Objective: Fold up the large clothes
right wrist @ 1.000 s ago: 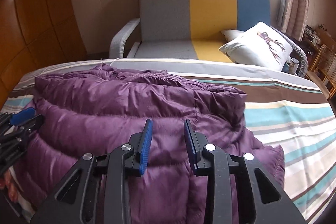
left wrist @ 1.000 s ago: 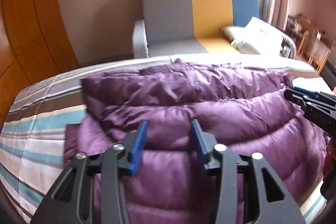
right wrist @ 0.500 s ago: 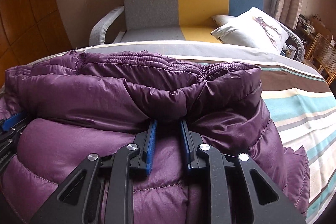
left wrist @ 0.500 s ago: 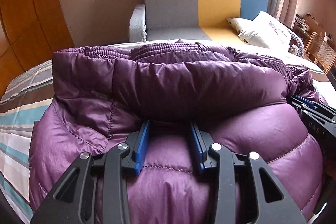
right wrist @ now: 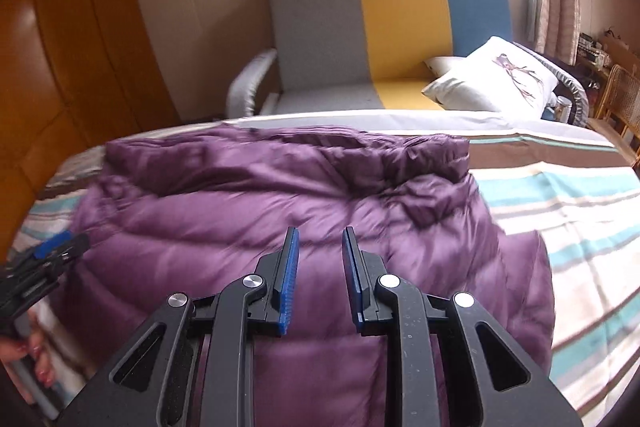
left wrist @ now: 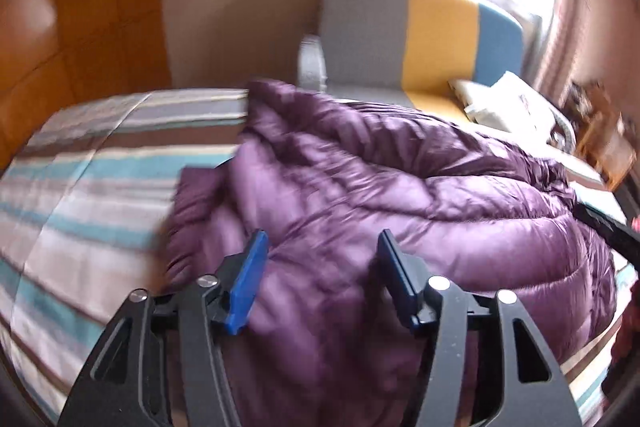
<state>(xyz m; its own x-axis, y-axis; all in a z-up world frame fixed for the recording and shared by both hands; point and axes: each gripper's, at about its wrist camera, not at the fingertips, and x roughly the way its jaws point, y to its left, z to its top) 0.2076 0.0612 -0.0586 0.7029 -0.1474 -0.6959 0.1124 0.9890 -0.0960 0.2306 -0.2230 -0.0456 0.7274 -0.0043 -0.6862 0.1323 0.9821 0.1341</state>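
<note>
A puffy purple down jacket [left wrist: 380, 195] lies folded over on the striped bed [left wrist: 92, 187]; it also shows in the right wrist view [right wrist: 280, 211]. My left gripper [left wrist: 320, 243] is open and empty, raised above the jacket's near left part. My right gripper [right wrist: 320, 239] is open with a narrow gap and empty, above the jacket's near edge. The left gripper also shows at the left edge of the right wrist view [right wrist: 56, 251], and the right gripper shows at the right edge of the left wrist view [left wrist: 604, 227].
A grey, yellow and blue sofa [right wrist: 396, 27] stands beyond the bed with white pillows [right wrist: 496, 79] on it. An orange wooden wall panel [right wrist: 60, 67] is on the left. Wicker furniture [right wrist: 620, 99] stands at the far right.
Both grippers have let go of the jacket's fold and pulled back and up. The left jaws have opened wide. The jacket's top layer now rests farther back on the bed.
</note>
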